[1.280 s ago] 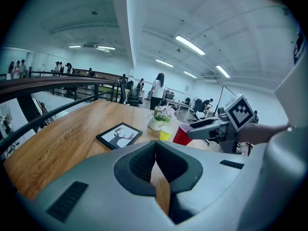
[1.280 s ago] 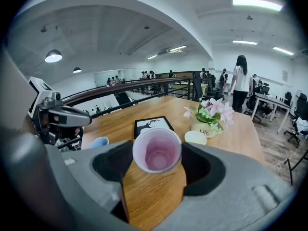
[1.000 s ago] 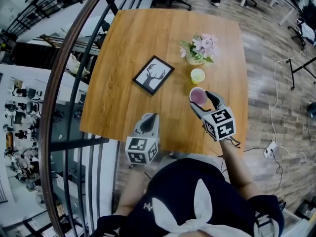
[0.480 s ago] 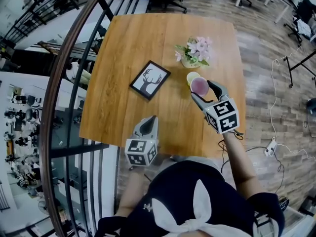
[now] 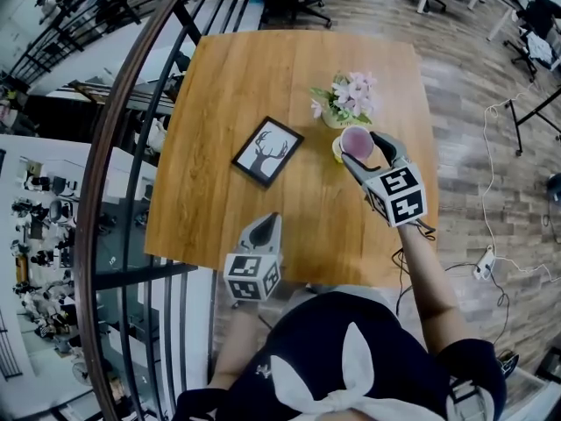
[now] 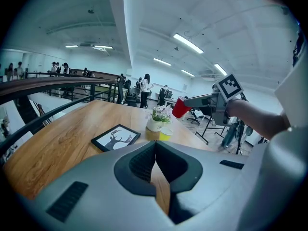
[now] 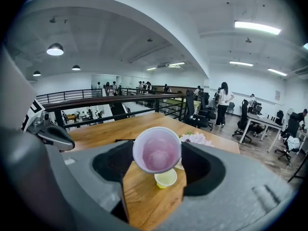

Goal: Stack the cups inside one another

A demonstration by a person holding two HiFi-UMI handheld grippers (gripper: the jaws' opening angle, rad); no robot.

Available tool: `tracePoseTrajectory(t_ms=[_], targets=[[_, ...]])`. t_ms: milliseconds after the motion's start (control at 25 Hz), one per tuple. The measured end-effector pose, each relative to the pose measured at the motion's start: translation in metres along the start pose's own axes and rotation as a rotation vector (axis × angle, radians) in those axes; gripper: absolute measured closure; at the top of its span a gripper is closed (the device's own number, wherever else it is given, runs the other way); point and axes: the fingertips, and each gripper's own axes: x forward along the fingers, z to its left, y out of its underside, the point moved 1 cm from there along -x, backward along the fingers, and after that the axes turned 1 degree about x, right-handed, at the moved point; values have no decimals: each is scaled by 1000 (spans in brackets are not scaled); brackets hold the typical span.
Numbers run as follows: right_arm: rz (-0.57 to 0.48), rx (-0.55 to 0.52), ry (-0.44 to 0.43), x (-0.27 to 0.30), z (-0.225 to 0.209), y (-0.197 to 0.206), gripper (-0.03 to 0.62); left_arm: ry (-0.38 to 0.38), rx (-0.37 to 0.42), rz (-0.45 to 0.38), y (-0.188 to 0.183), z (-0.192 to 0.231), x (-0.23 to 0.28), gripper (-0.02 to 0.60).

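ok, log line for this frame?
right gripper: shut on red cup, off the table | yellow cup: upright on table, empty | left gripper: shut, empty | stacking: not yet done

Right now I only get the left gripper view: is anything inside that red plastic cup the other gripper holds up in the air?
Observer: Nothing. The right gripper view looks straight into the red plastic cup: pale pink inside, empty.
Operator: Is it lined up with the other cup?
Observer: Nearly, I'd say. In the head view it covers most of the small yellow plastic cup; only a sliver on the left shows.
Operator: How is it gripped?
Observer: The right gripper has one jaw against each side of it, mouth tilted toward that gripper's camera.
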Motion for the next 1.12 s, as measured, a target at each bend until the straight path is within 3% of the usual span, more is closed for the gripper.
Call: tracePoseTrajectory(t_ms=[1120], targets=[[120, 95, 0, 78, -36, 56, 283, 24, -27, 50, -1, 15, 32, 565]])
